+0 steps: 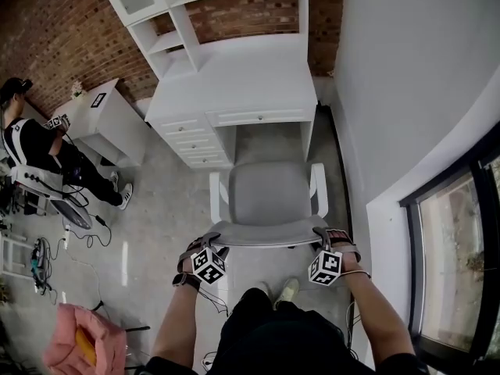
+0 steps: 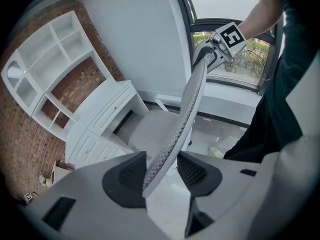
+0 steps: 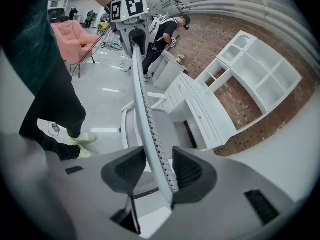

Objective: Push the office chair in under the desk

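1. Left gripper (image 2: 162, 171) stood wide, its jaws straddling the top edge of the backrest (image 2: 185, 114) at the left corner. The mesh lay against one pad with a gap on the other side, so the gripper was hooked over the edge rather than clamped on it.
2. Right gripper (image 3: 152, 171) sat the same way at the right corner, jaws apart, with the thin rim between them leaning on one pad only.
3. Office chair (image 1: 269, 190) stood square in front of the desk (image 1: 242, 80), facing the opening (image 1: 269, 139) between the drawers (image 1: 195, 143) and the desk's right leg (image 1: 308, 139). The front of the seat was near the mouth of the opening, but the seat and both armrests (image 1: 217, 198) lay outside it.
4. Step in hand, as I judged it, was the push itself. Both grippers were on the backrest, the person's feet (image 1: 287, 290) were close behind the chair, and the job was not yet finished.
5. Next move called for an even, level shove from both corners toward the desk so the chair would roll straight. A harder push on one side would likely swing it into the drawers or the leg.
6. Armrests looked close to the width of the opening — whether they would pass under the desktop I could not tell.
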A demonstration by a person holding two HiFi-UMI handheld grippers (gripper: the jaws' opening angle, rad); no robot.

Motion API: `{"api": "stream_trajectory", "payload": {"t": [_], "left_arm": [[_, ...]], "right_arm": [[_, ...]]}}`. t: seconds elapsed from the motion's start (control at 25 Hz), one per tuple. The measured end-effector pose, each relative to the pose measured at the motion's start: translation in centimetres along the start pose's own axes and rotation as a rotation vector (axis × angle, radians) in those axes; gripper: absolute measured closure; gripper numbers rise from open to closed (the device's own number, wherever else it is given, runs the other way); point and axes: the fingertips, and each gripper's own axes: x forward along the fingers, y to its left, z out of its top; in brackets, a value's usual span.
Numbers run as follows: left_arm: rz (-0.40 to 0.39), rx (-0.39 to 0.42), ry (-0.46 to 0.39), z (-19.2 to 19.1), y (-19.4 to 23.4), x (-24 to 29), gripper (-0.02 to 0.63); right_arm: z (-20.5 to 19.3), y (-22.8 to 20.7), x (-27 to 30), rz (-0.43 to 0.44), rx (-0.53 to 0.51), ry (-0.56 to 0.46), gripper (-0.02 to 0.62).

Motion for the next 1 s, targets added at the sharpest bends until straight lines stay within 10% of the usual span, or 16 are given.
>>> {"api": "stream_trajectory", "payload": {"t": [1.0], "left_arm": [[-0.01, -0.005, -0.02, 4.3, 13.9, 6.6, 0.414]], "right_arm": [[2.0, -11.9, 9.2, 0.008, 0.042, 0.026, 0.436]]}}
